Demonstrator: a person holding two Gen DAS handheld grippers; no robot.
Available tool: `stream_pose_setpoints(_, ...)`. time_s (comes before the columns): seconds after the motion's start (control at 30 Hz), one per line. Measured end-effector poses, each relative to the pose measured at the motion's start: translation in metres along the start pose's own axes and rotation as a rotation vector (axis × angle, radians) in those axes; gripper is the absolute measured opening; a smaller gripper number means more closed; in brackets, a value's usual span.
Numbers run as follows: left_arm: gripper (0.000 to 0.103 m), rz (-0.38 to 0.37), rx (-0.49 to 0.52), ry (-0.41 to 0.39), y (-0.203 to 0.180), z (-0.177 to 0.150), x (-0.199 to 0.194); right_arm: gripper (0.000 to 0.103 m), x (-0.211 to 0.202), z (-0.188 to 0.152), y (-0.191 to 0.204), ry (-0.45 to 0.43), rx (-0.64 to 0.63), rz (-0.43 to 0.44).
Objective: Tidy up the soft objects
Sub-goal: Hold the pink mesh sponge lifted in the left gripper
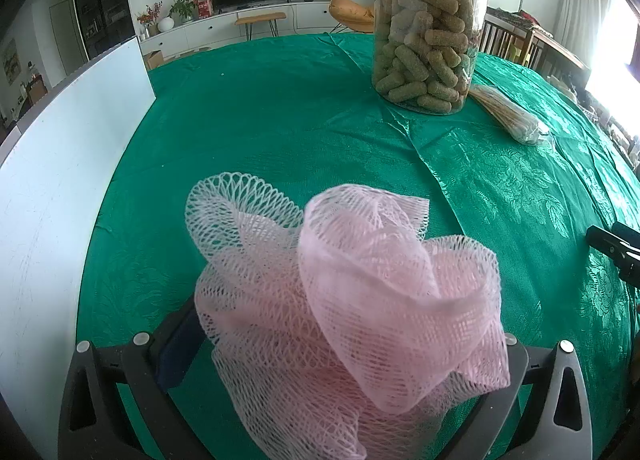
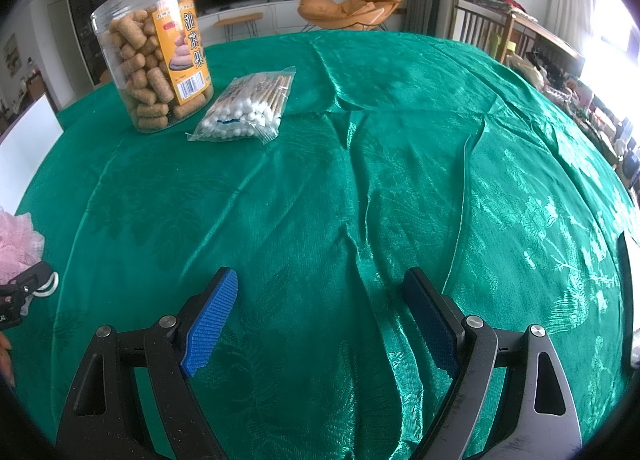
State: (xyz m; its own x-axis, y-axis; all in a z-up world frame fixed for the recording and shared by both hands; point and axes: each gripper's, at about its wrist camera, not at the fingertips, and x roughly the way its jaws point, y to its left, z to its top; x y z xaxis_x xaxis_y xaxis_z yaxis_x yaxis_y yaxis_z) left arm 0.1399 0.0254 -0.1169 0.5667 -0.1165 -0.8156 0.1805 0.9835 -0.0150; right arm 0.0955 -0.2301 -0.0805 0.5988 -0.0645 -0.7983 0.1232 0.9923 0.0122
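A pink mesh bath pouf [image 1: 344, 300] fills the space between the fingers of my left gripper [image 1: 332, 344], over the green tablecloth [image 1: 280, 119]. The jaws look wide apart around the pouf, and the mesh hides the fingertips, so the grip is unclear. The pouf also shows at the left edge of the right wrist view [image 2: 18, 240]. My right gripper [image 2: 320, 320] is open and empty, low over the green tablecloth [image 2: 360, 179]. A clear bag of cotton swabs [image 2: 244, 107] lies beside the jar.
A clear plastic jar of brown snack sticks [image 1: 424, 31] stands at the far side of the table; it also shows in the right wrist view [image 2: 156, 51]. A white board [image 1: 60, 179] stands along the table's left edge. The right gripper's tip [image 1: 612, 248] shows at the right.
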Motion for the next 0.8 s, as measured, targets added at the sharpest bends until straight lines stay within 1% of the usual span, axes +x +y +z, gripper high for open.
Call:
stream_pose_setpoints(0.57,0.103,0.000,0.000,0.000,0.000,0.000,0.000,0.086,-0.001,-0.001,-0.001,-0.005,0.006,0.006)
stream_pose_setpoints(0.6,0.103,0.000,0.000,0.000,0.000,0.000,0.000,0.086,-0.004,-0.001,-0.004,-0.022,0.023,0.019)
stream_pose_setpoints(0.67,0.103,0.000,0.000,0.000,0.000,0.000,0.000,0.086,-0.020,-0.002,-0.016,-0.103,0.090,0.058)
stream_pose_setpoints(0.73,0.103,0.000,0.000,0.000,0.000,0.000,0.000,0.086,-0.038,0.000,-0.030,-0.187,0.157,0.115)
stream_pose_setpoints(0.77,0.103,0.000,0.000,0.000,0.000,0.000,0.000,0.086,-0.043,0.001,-0.035,-0.222,0.179,0.121)
stream_pose_setpoints(0.8,0.103,0.001,0.000,0.000,0.000,0.000,0.000,0.086,-0.042,0.006,-0.039,-0.225,0.205,0.121)
